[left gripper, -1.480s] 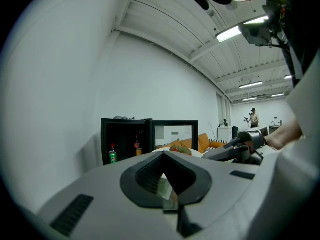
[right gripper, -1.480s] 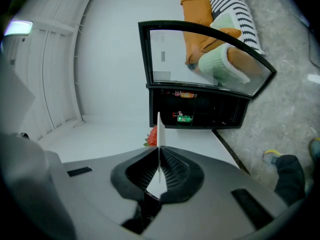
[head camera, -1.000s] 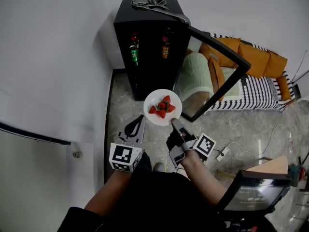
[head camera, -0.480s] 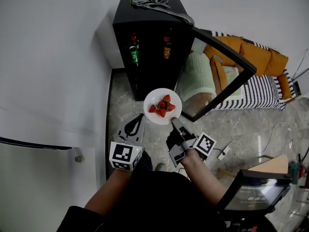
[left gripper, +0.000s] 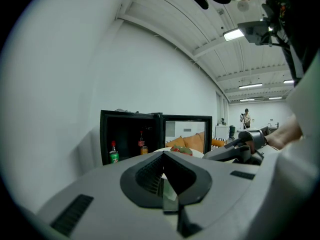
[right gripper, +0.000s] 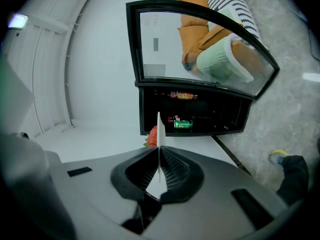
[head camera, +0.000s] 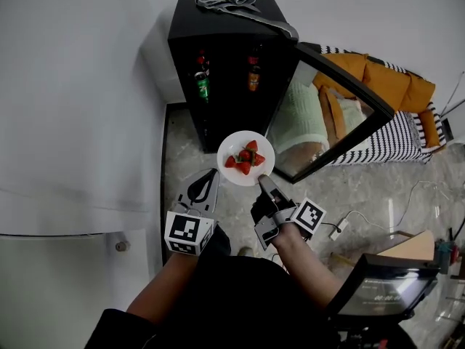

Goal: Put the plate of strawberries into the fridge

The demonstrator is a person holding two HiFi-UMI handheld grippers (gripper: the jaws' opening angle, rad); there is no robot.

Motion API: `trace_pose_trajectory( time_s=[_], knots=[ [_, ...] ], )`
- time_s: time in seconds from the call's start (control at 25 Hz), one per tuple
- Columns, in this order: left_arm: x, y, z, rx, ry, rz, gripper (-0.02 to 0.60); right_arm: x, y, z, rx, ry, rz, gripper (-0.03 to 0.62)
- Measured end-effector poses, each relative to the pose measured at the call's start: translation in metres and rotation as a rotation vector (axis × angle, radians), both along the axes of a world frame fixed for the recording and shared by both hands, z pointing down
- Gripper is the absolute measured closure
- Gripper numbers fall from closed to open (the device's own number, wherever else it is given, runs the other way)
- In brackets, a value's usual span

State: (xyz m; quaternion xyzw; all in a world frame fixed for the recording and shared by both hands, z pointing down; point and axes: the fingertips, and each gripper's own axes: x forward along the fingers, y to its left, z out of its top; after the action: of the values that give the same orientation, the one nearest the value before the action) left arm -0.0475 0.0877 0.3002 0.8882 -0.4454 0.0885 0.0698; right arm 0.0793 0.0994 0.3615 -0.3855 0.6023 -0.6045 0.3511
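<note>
White and round, the plate (head camera: 234, 146) had no long axis to speak of. From the head view we saw it lying level, face up, in front of the open black fridge (head camera: 218, 31) and above the floor. Red strawberries (head camera: 245, 160) sat heaped at its middle. The right gripper (head camera: 261, 180) pinched the near rim, its arm reaching forward from our body with the marker cube turned outward. The left gripper (head camera: 212, 173) hovered just beside the plate on the left, pointing towards the fridge and touching nothing. The glass door (head camera: 341, 115) stood swung wide to the right.

From the left gripper view we found its jaws pressed together with nothing between them. Beyond their tip showed the plate's rim with berries on it, and past that the fridge interior with a green can (left gripper: 114, 157).

From the right gripper view the plate appeared edge-on, a thin white line running up the frame. Both jaws were clamped flat against it. One strawberry peeked out on its left side, and the fridge opening lay straight ahead.
</note>
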Motion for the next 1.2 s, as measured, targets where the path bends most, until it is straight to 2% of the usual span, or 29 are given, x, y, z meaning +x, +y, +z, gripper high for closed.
trace_pose_trajectory(
  time_s=[0.68,1.2],
  knots=[
    [-0.016,-0.072,0.008,-0.043,-0.012,0.049,0.575,-0.017,-0.063,0.008,-0.053,-0.006,0.045,0.58],
    [-0.037,-0.13,0.0,-0.035,-0.008,0.105,0.575,-0.043,-0.111,0.005,-0.059,-0.011,0.089,0.58]
  ],
)
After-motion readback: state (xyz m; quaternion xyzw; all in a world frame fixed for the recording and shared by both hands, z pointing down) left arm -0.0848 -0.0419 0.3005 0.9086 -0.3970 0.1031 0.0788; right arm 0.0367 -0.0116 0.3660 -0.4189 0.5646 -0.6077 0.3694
